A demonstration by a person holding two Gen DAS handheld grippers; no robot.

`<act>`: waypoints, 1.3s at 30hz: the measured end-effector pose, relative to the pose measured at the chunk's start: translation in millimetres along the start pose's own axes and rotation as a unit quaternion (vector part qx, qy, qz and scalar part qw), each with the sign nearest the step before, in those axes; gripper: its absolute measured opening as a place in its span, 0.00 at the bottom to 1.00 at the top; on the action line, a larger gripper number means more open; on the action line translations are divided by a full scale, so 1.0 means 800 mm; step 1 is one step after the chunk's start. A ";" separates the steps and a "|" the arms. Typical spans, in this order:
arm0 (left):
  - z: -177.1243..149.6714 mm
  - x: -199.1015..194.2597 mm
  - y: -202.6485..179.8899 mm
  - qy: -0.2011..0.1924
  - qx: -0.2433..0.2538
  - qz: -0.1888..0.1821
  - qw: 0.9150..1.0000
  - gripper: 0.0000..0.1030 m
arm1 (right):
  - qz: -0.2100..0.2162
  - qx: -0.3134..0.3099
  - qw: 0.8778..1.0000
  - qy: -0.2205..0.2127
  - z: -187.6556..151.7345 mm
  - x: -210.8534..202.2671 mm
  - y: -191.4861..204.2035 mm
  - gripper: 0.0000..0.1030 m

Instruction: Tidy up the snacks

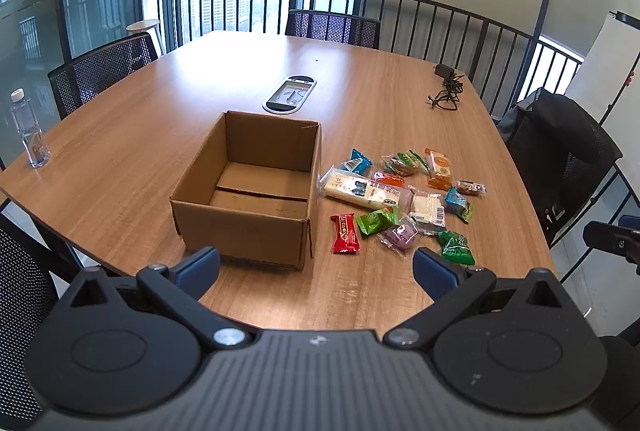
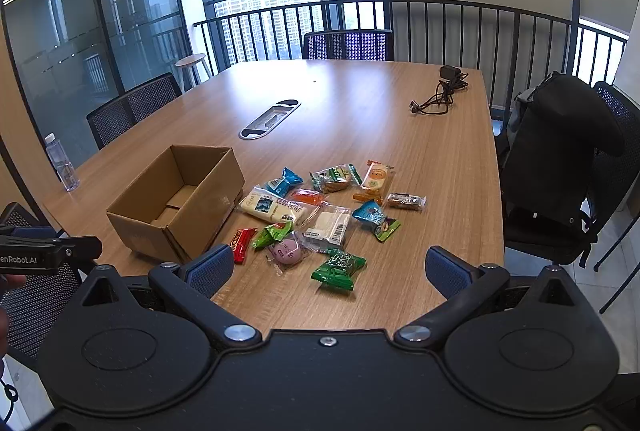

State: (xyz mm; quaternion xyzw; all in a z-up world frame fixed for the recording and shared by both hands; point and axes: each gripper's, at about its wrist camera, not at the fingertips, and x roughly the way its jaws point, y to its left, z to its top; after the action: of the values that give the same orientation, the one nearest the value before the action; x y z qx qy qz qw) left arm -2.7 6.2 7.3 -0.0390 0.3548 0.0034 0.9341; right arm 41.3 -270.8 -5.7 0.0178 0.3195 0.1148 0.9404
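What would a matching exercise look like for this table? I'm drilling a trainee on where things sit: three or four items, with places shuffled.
Items:
1. cardboard box
2. red snack packet
3. water bottle
4. black cable

Places:
A. far right part of the table, away from the snacks
B. left edge of the table
C. just right of the box's near corner
D. left of the snack pile, open and empty

Pairs: 1-D, 2-C, 3-B, 4-A
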 end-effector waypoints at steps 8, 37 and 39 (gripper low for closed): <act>-0.001 0.001 0.000 0.002 -0.001 -0.001 1.000 1.00 | 0.001 -0.001 1.000 0.001 0.000 0.001 0.000 1.00; 0.002 0.006 0.003 -0.005 -0.009 0.001 1.000 1.00 | 0.027 0.004 1.000 0.005 0.001 0.011 -0.007 1.00; 0.004 0.008 0.003 -0.005 -0.011 0.000 1.000 0.99 | 0.031 0.008 0.999 0.006 0.003 0.014 -0.010 1.00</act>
State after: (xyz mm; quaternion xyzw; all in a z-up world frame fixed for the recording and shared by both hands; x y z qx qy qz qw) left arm 4.1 9.0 4.9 -0.0494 0.3497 0.0073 0.9355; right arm 52.7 -276.2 -11.5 0.0345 0.3250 0.1410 0.9345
